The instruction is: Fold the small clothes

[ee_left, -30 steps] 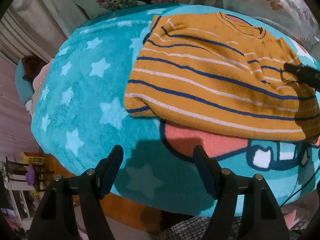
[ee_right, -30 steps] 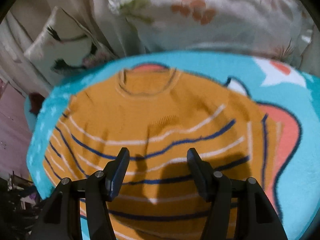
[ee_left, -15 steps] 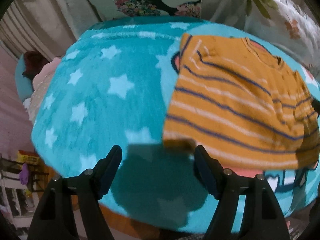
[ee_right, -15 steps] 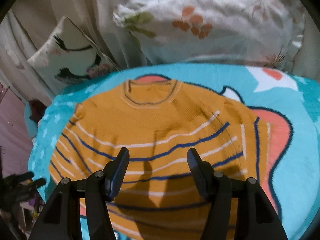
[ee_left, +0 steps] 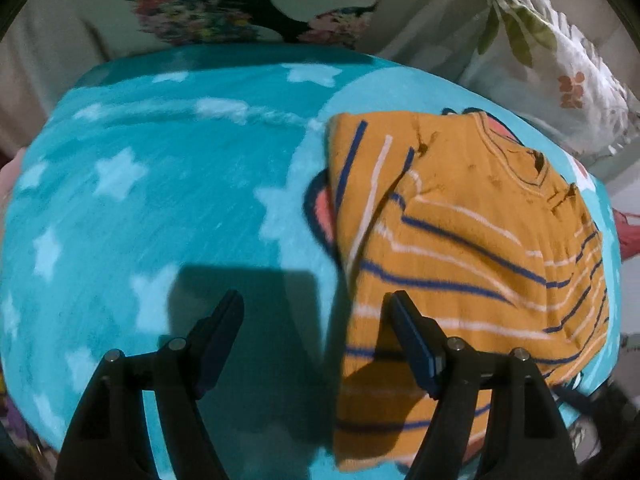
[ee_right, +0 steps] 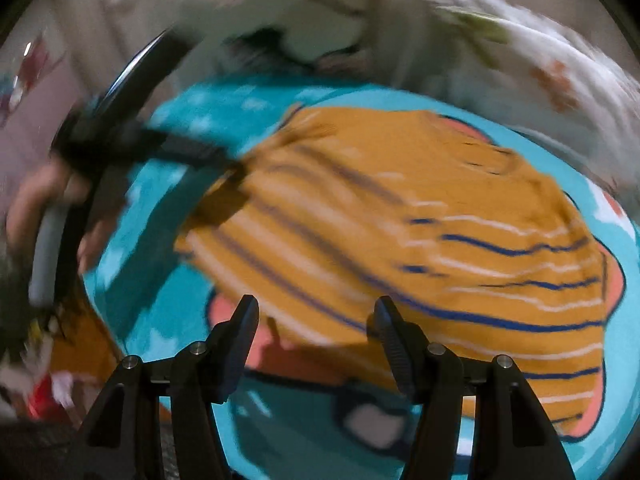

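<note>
Seen from the left wrist: a mustard-yellow striped sweater spread flat on a turquoise star-print blanket, collar toward the far edge, one sleeve folded in across the near side of the chest, navy and white stripes running across the body. Left gripper poised above the blanket just beside the sweater's edge, jaws spread wide, nothing between them; one black finger over the sweater's hem corner, the other over bare turquoise, a dark square shadow on the blanket just past the tips. Beyond the blanket's far edge, a cushion printed with a black figure and flowers, and beside it a frilled white pillow with leaf and orange flower print. Seen from the right wrist, heavily blurred: the same sweater on the blanket, lying partly over a large coral-and-white cartoon figure printed there. Right gripper also gaping, empty, its tips over the sweater's near edge and the coral patch; contact with the fabric impossible to tell. At the sweater's far corner, the left gripper again, a dark streak reaching toward the cloth, with the person's hand wrapped round its handle; whether its tips touch the sweater lost in the blur. More orange and red cloth off the blanket's edge, too smeared to identify.
</note>
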The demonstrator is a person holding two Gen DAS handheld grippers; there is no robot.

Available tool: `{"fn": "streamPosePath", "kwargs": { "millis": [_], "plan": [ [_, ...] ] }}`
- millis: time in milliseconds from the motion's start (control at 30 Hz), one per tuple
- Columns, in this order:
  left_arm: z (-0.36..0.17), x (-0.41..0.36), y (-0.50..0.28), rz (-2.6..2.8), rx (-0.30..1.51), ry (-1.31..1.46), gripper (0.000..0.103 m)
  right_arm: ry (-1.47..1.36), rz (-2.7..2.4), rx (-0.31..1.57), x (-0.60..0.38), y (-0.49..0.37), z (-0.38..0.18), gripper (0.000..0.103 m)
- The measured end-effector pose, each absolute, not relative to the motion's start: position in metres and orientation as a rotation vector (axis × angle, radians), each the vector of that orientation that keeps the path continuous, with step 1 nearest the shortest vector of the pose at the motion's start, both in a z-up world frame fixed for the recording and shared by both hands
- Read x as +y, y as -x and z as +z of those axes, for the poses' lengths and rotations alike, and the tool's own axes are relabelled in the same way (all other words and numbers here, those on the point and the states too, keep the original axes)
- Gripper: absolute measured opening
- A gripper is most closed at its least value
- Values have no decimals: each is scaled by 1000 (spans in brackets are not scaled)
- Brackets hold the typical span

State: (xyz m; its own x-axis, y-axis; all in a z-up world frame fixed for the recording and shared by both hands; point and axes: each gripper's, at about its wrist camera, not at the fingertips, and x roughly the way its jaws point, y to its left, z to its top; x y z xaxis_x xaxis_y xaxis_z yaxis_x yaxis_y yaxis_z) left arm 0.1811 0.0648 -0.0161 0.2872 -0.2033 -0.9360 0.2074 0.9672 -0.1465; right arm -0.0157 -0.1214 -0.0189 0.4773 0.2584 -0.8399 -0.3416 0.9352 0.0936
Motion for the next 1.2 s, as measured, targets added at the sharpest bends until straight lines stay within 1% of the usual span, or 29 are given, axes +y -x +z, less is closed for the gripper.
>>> {"fn": "streamPosePath", "kwargs": {
  "millis": [233, 333, 467, 700, 800, 967, 1200],
  "plan": [
    [-28, 49, -218, -459, 1283, 44, 74, 315, 370, 986, -41, 26, -50, 65],
    [-33, 43, -233, -508, 1298, 56, 74, 389, 350, 970, -24, 28, -61, 65],
    [-36, 32, -241, -522, 1295, 7, 74, 468, 307, 941, -7, 26, -73, 65],
    [-38, 16, -247, -523, 1287, -73, 76, 493, 263, 922, 6, 23, -72, 65],
    [-37, 11, -244, -508, 1268, -121, 79, 498, 253, 918, 7, 24, -70, 67],
    [-36, 8, -241, -495, 1243, -158, 81, 481, 235, 922, 6, 26, -70, 72],
    [-38, 13, -240, -497, 1252, -137, 81, 469, 210, 915, -3, 23, -73, 76]
  ]
}}
